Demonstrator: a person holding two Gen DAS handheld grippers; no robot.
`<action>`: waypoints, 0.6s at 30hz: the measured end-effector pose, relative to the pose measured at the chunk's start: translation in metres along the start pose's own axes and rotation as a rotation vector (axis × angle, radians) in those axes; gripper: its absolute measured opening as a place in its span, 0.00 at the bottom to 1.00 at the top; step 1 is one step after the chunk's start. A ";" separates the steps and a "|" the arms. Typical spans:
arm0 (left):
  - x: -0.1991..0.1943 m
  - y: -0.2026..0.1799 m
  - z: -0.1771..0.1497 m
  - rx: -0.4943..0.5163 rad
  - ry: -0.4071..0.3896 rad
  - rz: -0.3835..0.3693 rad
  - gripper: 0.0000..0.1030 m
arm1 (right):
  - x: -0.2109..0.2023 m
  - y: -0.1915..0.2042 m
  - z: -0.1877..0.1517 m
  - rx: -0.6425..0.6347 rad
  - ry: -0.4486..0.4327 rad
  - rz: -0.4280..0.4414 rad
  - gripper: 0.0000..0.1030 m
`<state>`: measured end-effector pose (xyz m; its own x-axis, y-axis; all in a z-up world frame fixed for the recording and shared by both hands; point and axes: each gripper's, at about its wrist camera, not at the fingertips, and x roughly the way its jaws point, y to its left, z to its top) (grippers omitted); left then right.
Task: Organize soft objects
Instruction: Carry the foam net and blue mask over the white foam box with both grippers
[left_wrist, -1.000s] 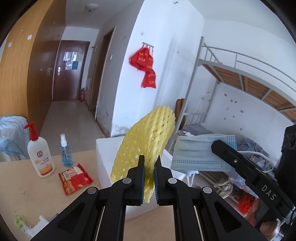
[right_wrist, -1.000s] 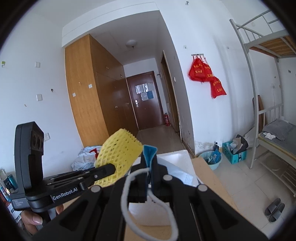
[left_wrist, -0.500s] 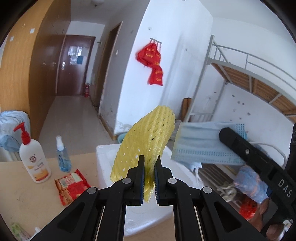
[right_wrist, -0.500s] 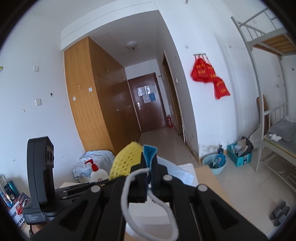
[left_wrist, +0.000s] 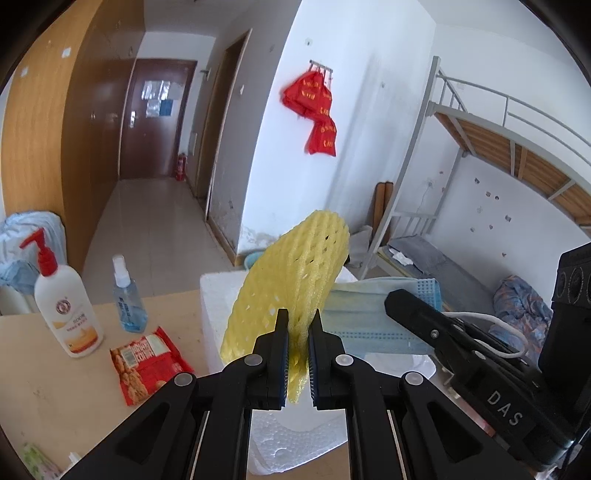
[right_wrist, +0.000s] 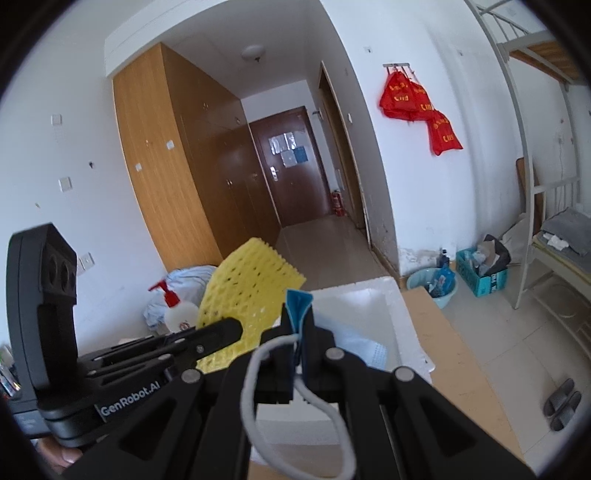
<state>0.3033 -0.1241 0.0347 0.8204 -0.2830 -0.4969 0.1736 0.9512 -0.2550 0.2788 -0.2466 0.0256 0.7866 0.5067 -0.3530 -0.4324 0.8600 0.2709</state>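
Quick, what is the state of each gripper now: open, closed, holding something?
Left gripper: closed on the yellow foam net.
Right gripper: closed on the blue face mask; its ear loop hangs loose.

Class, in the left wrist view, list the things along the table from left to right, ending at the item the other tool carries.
Pump lotion bottle → blue spray bottle → red snack packet → yellow foam fruit net → blue face mask.
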 end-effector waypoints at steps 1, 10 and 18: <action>0.002 0.000 0.000 -0.002 0.009 0.000 0.09 | 0.001 -0.001 0.000 0.002 0.007 0.001 0.05; 0.008 0.003 0.000 -0.010 0.026 0.002 0.09 | 0.009 -0.008 0.004 0.025 0.049 0.019 0.22; 0.009 0.004 0.000 -0.007 0.029 -0.006 0.09 | -0.006 -0.009 0.012 0.050 -0.014 0.022 0.67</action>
<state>0.3111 -0.1227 0.0289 0.8029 -0.2923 -0.5194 0.1748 0.9486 -0.2636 0.2826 -0.2580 0.0359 0.7835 0.5241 -0.3338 -0.4273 0.8445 0.3230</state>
